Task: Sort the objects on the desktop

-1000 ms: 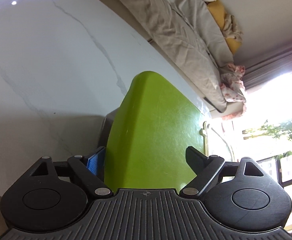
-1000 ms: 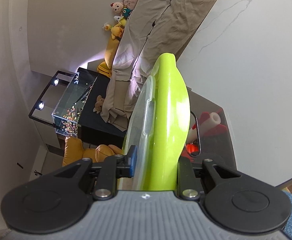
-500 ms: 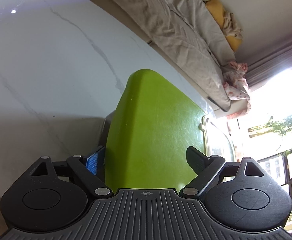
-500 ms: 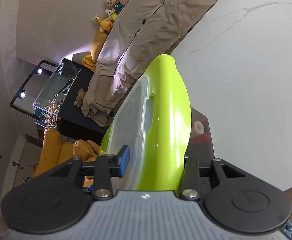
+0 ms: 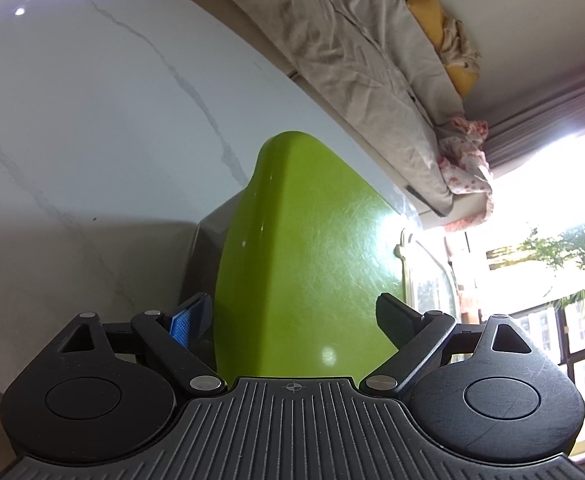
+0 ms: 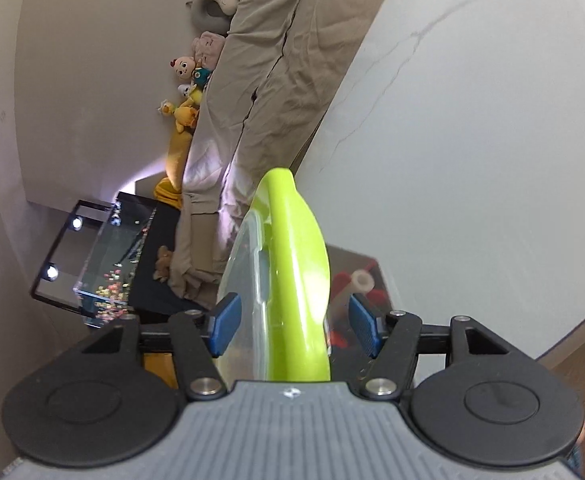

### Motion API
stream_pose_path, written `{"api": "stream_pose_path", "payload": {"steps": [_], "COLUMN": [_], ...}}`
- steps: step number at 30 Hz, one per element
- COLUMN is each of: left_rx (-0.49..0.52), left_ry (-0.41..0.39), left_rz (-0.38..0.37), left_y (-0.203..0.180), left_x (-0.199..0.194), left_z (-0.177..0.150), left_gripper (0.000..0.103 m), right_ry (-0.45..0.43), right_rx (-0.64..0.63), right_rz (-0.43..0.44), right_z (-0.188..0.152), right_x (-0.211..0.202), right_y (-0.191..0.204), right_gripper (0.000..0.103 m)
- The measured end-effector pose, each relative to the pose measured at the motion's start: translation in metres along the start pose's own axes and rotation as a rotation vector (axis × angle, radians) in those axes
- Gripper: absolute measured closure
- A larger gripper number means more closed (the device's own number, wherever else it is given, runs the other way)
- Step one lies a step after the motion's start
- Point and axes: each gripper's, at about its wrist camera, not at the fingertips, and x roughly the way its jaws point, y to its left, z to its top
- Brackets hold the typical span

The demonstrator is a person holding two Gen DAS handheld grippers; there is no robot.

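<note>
One green lid (image 6: 292, 280), one clear box (image 6: 356, 280)

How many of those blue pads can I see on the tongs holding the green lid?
3. The right tongs show two pads, one each side of the green lid. The left tongs show one; the other is hidden.

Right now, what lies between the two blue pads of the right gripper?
The green lid stands edge-on between the right gripper pads, whose jaws are opening. Neither blue pad touches it. The right wrist view shows this.
</note>
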Motion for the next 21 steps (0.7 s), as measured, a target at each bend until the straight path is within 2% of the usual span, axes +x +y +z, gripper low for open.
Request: {"api": "stream_pose_path", "payload": {"steps": [3,4,5,7,9,11,14,18,21], "left_rx": [-0.021,-0.027,-0.034,-0.040,-0.031,-0.039,-0.013,0.091,0.051], "left_ry": [-0.004,-0.011,-0.018,-0.037,-0.053,-0.053,-0.041,-0.041,-0.035], "left_rz": [0.006,0.008,0.015,0.052,0.081,0.085,0.086,0.180,0.157], "left_y": [0.005,0.007,0.009,0.011,0.011,0.009,-0.001,-0.017,-0.011], "left_x": [0.001,0.001,0.000,-0.002,-0.004,-0.005,0.001,0.014,0.012], "left_z": [0.001,0.003,0.005,0.009,0.013,0.015,0.014,0.013,0.009], "left_gripper": [0.010,0.010,0.010,0.009,0.009,0.009,0.008,0.006,0.006], "right_ry": [-0.009,-0.007,-0.021,0.011,0.022,-0.008,-0.055,-0.042,-0.055], "right_rx": [-0.133,-0.182,-0.205,-0.178,-0.162,-0.178,-0.132,-0.147,-0.188], "right_rz": [-0.105,-0.153,-0.162,-0.128,-0.130,-0.144,-0.118,-0.116,-0.160], "right_z": [-0.003,-0.008,-0.013,-0.024,-0.039,-0.050,-0.045,-0.038,-0.041], "right_x": [0.007,0.011,0.013,0.020,0.029,0.030,0.027,0.027,0.024], "right_y": [0.025,0.034,0.039,0.043,0.048,0.052,0.042,0.042,0.051], "right_gripper": [0.053,0.054,0.054,0.059,0.059,0.059,0.060,0.059,0.056]}}
